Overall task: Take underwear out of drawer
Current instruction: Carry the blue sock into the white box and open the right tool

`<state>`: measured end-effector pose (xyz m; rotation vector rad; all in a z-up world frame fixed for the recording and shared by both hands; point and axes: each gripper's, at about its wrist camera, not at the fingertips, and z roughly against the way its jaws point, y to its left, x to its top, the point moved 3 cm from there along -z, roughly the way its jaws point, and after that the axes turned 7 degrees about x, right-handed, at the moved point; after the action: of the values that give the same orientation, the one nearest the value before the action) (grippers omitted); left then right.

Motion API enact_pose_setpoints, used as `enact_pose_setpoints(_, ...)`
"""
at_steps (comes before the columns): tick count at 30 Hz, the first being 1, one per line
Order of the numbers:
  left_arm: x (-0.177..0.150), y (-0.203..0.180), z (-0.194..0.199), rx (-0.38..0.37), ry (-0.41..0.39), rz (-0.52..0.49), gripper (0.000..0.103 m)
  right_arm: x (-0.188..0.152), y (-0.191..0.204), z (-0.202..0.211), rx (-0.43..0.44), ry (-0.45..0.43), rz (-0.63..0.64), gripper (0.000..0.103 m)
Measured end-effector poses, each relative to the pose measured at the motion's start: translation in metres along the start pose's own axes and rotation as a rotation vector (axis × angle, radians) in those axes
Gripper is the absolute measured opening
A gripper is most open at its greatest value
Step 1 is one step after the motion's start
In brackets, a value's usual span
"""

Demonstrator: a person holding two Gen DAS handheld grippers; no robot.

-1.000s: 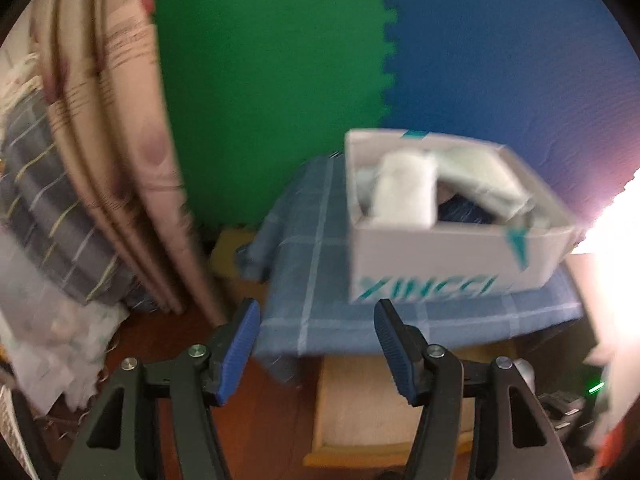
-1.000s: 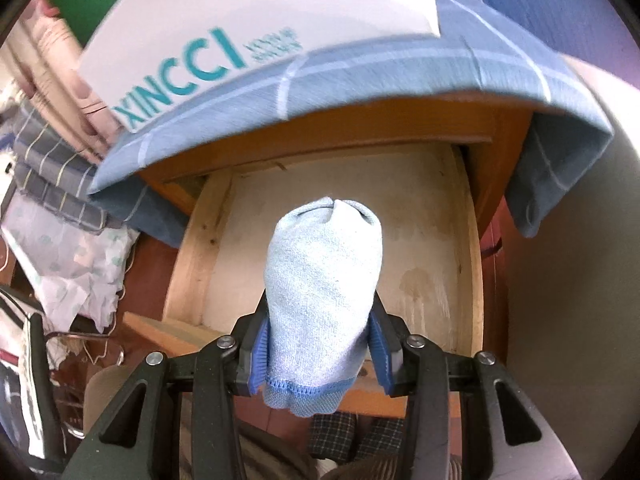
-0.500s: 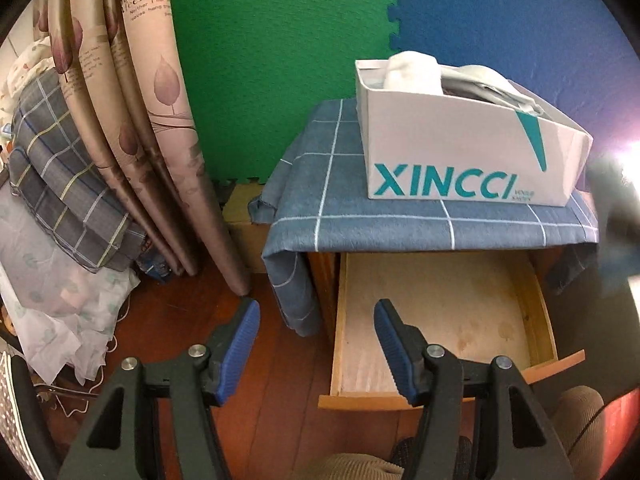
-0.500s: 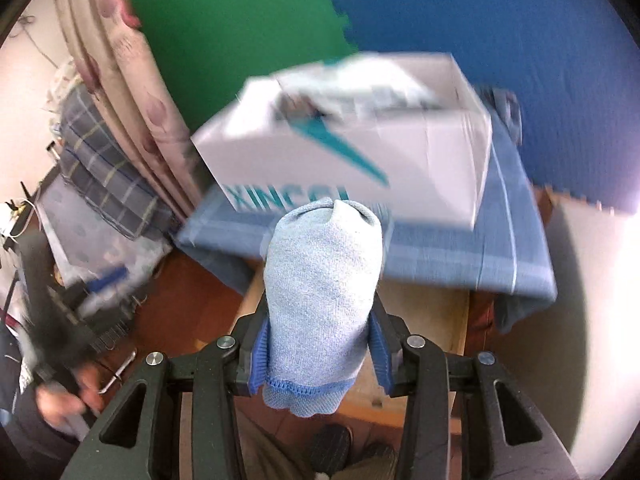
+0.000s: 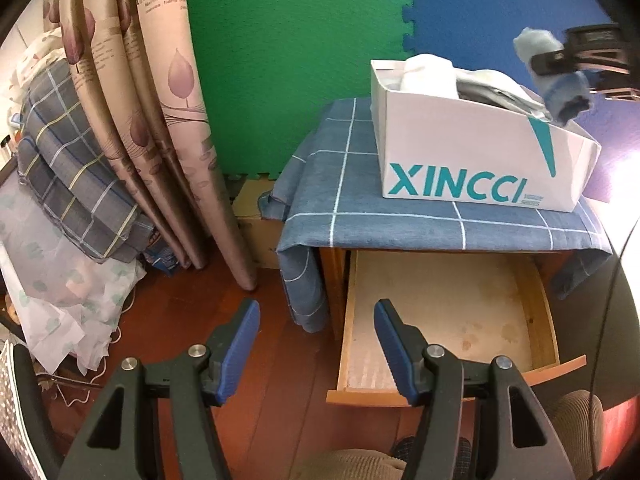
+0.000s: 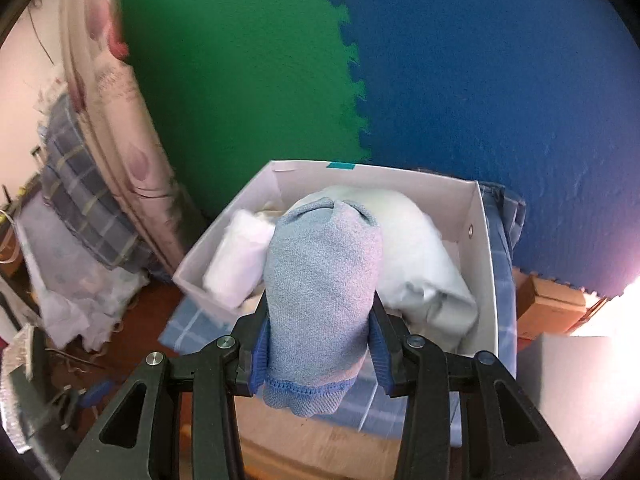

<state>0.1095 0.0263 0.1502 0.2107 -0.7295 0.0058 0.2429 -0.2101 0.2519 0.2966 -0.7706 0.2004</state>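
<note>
Above the white box (image 6: 484,280), the right tongs (image 6: 320,344) clamped a rolled pale-blue underwear (image 6: 324,276). Toward four o'clock of the left tongs (image 5: 316,344), which stood open and held nothing, the wooden drawer (image 5: 448,312) lay pulled out under the blue checked cloth (image 5: 360,200).

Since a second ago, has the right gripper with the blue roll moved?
Yes. The right gripper, shut on the blue roll, has gone up from the drawer to above the white box.
</note>
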Motion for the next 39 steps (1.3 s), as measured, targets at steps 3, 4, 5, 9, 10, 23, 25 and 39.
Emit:
enact_pose_setpoints(3,0.003,0.001,-0.001,0.013,-0.002,0.004,0.061,0.007,-0.004,-0.030,-0.023,0.047,-0.009,0.040)
enact_pose_setpoints(4,0.003,0.001,-0.002,0.016,-0.002,0.004,0.061,0.007,-0.006,-0.035,-0.028,0.056,-0.008,0.040)
enact_pose_setpoints(5,0.005,0.001,-0.003,0.014,-0.001,0.003,0.061,0.008,-0.006,-0.044,-0.037,0.068,-0.005,0.040)
enact_pose_setpoints(9,0.008,0.000,-0.008,-0.001,0.008,0.010,0.061,0.008,-0.009,-0.074,-0.067,0.115,0.003,0.040)
enact_pose_setpoints(10,0.008,-0.001,-0.009,-0.003,0.012,0.011,0.061,0.007,-0.010,-0.080,-0.076,0.124,0.006,0.040)
enact_pose_setpoints(23,0.010,-0.013,-0.021,-0.033,0.041,0.014,0.061,0.000,-0.024,-0.108,-0.132,0.173,-0.002,0.060)
enact_pose_setpoints(25,0.010,-0.014,-0.020,-0.033,0.040,0.016,0.061,-0.001,-0.019,-0.103,-0.136,0.162,0.016,0.076)
enact_pose_setpoints(39,0.008,-0.025,0.012,-0.060,-0.004,0.011,0.061,-0.048,0.013,0.023,-0.096,-0.045,-0.012,0.102)
